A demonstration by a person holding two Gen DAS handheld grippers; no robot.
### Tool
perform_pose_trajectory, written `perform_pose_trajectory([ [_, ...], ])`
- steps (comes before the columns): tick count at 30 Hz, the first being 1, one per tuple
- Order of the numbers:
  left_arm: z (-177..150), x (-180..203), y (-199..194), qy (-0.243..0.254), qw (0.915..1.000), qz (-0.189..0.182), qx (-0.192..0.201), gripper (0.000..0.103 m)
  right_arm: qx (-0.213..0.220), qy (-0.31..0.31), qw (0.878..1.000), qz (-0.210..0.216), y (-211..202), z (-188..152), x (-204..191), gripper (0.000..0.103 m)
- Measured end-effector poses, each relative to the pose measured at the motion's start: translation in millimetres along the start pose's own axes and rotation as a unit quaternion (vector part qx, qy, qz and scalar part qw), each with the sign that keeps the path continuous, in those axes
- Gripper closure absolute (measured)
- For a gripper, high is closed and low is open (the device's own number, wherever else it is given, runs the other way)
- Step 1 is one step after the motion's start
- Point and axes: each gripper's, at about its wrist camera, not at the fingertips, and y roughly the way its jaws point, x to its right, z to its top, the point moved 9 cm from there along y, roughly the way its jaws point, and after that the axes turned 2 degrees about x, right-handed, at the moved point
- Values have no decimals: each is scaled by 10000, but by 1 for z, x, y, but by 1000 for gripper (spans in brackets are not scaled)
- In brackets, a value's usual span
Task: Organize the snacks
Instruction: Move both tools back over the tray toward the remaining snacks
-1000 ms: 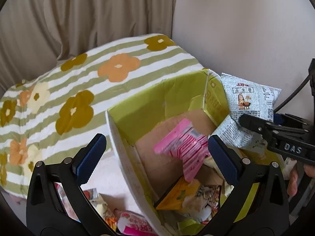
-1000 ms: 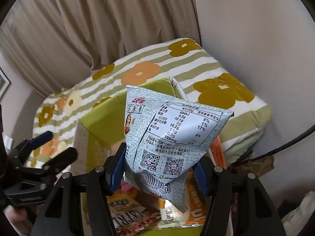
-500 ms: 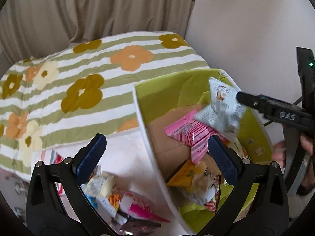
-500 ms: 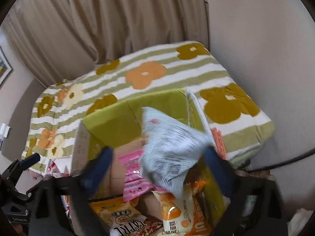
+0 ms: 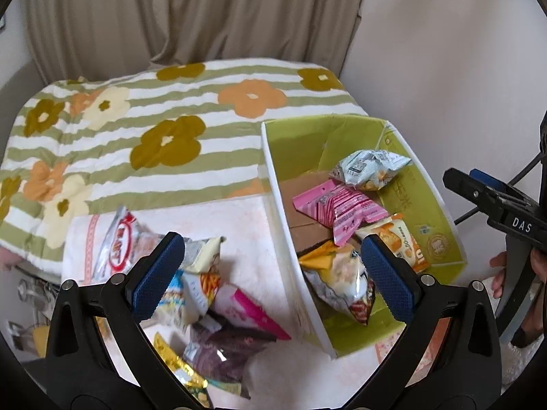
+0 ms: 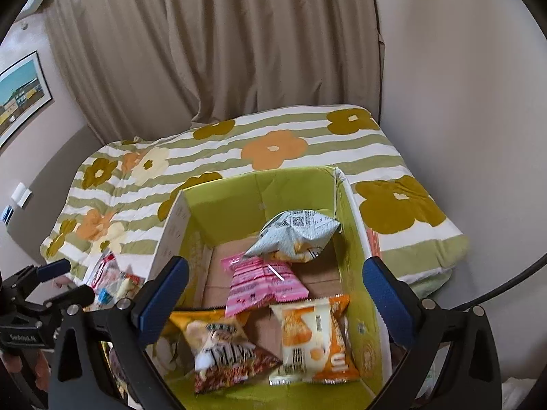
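Right gripper [image 6: 275, 299], black-framed with blue ribbed pads, jaws spread wide and empty, having just been opening; it hangs over a green-lined cardboard box [image 6: 355, 239] with white outer walls. Nearest in the box lie a yellow-and-brown crinkled snack bag [image 6: 218, 352] and, beside it on the right, an orange-and-white snack bag [image 6: 311, 338]; a pink striped snack packet [image 6: 263, 280] overlaps both from behind. Farthest back, a pale grey-green puffed snack bag [image 6: 294, 235] printed with a QR code rests crumpled on the pink packet's far end, near the box's rear wall. Left gripper [image 5: 270, 275], likewise wide apart and empty, is over a loose pile of snack packets [image 5: 205, 294] on a pale pink cloth [image 5: 246, 218] just left of the box. Beyond, a green-and-white striped floral quilt [image 5: 164, 143] and beige curtains [image 5: 191, 13].
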Motion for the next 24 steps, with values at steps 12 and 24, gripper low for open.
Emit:
perform_pose_trajectory([
  [12,-53,-55,-104,-741,9920,916,452,1,248,-647,9925,1006,-50,-16,-60,2],
  [24,-126,-130,-143,-1216,9838,1272,349,1,28,-631,9802,1874,-60,-55,-139,1],
])
